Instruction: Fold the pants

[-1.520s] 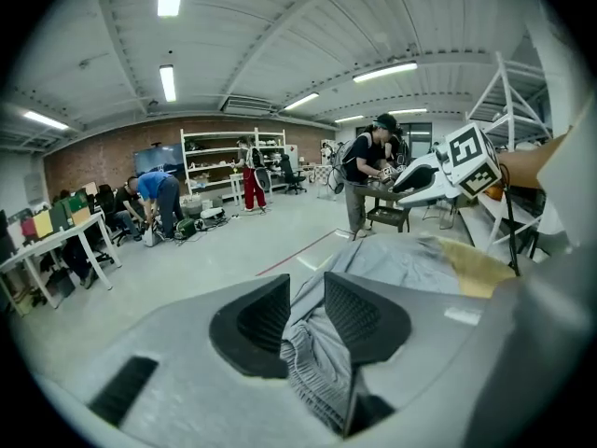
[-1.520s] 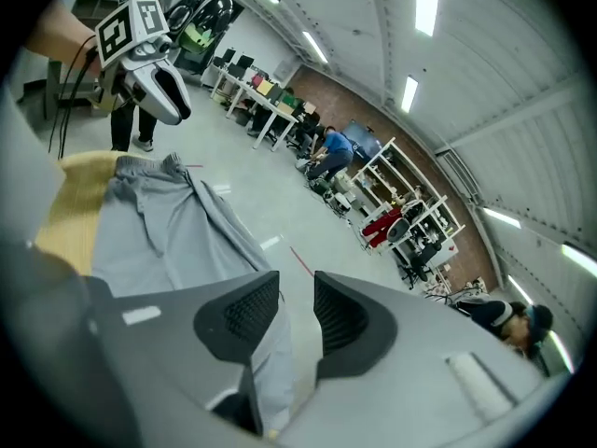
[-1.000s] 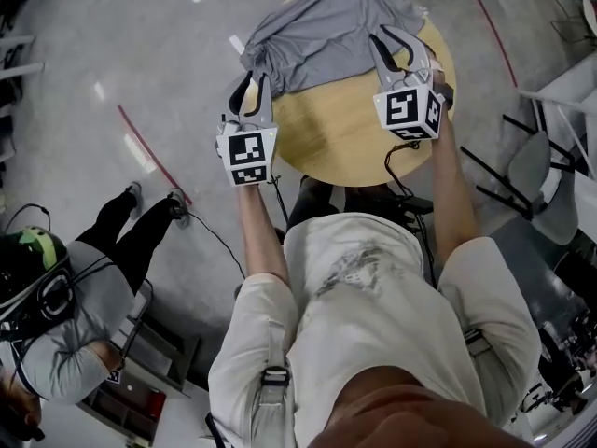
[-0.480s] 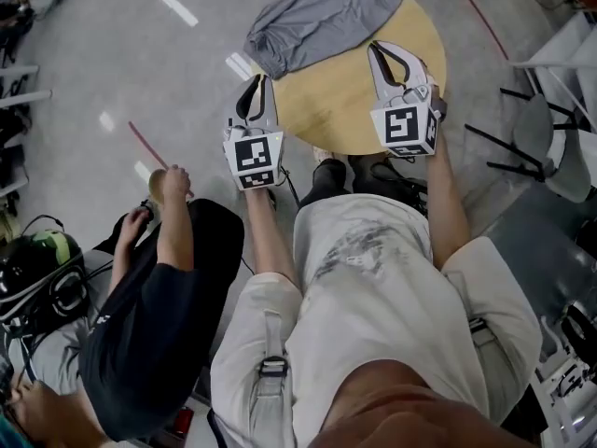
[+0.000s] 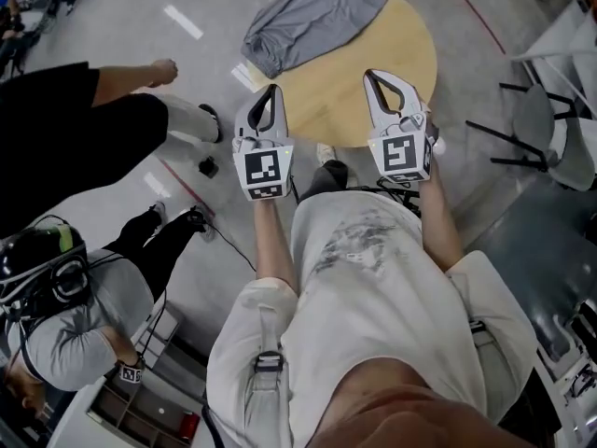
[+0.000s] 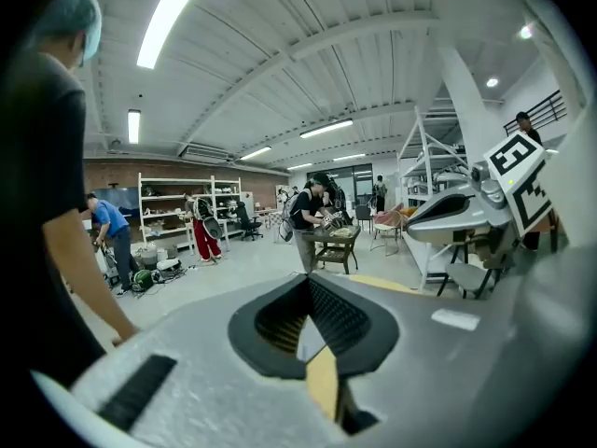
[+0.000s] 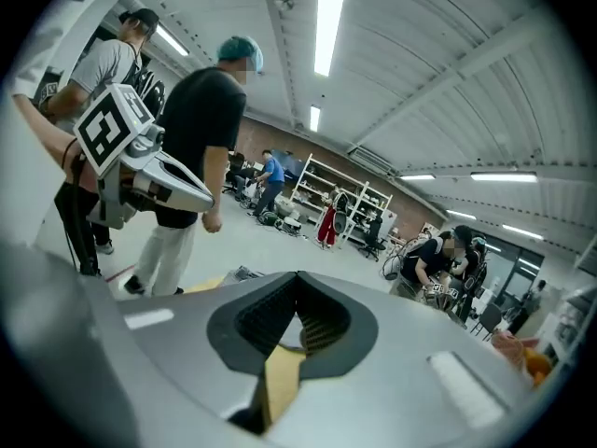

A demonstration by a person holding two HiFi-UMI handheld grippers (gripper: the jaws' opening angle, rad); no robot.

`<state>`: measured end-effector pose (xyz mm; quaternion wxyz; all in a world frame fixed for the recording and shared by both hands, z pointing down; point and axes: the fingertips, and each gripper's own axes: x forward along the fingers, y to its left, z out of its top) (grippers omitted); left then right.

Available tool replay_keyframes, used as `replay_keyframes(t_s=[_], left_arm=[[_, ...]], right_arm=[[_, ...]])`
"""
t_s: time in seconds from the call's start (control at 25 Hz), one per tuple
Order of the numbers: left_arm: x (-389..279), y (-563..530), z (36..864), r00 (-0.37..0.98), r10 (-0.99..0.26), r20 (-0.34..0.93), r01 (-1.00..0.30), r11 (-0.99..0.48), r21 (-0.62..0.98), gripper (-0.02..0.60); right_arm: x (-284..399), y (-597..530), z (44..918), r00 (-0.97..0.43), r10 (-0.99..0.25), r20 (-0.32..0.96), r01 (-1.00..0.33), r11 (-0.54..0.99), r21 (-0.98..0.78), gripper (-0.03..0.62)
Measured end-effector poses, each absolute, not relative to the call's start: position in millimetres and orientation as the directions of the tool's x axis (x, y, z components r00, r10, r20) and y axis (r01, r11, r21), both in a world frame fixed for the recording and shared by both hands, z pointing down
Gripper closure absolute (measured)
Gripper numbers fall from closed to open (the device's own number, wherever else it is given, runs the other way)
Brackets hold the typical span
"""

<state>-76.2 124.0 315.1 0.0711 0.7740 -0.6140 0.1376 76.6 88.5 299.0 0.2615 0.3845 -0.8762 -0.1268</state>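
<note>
Head view, looking steeply down: nearest is the wearer's pale shirt, and from it both forearms reach forward, roughly parallel and slightly spread. Each hand carries its tool at about chest height, the marker cubes facing up towards the camera.

The left gripper [image 5: 270, 91] sits over the floor just beside the near-left rim of the round light wooden table [image 5: 401, 49]. The right gripper [image 5: 371, 77] sits over the table's near edge. Both point forward and a little downward, and both gripper views look out across the room rather than at any cloth. In those views the ribbed pads are clenched tip to tip, with nothing between them and only a small gap behind the tips.

Judging by this pose, neither tool is working the cloth; they are held clear of it, either between steps or with the fold finished.

Farther off, the grey fabric pants [image 5: 312, 17] lie in a compact bundle on the far-left part of the table, well apart from both tools. One end droops over the rim. The bundle looks loosely doubled over, though how neat the fold is cannot be judged from here.

Beyond, to the left, a standing person in a black top [image 5: 65, 129] is on the grey floor.
</note>
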Motion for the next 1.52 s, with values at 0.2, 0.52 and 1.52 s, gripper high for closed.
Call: replay_keyframes(t_s=[0.2, 0.52, 1.52], left_arm=[[-45.6, 155.7, 300.8, 0.245, -0.931, 0.271, -0.959, -0.273, -0.071, 0.575], [-23.3, 223.4, 287.4, 0.261, -0.928, 0.267, -0.952, -0.293, -0.086, 0.575], [-154.9, 281.9, 284.7, 0.351, -0.906, 0.238, -0.921, -0.380, -0.089, 0.575]], right_arm=[[97.5, 133.8, 290.9, -0.579, -0.741, 0.340, -0.627, 0.672, 0.395, 0.585], [128.2, 202.7, 288.5, -0.574, -0.748, 0.334, -0.645, 0.664, 0.378, 0.585], [-15.0, 249.5, 301.0, -0.535, -0.764, 0.360, -0.648, 0.644, 0.407, 0.585]])
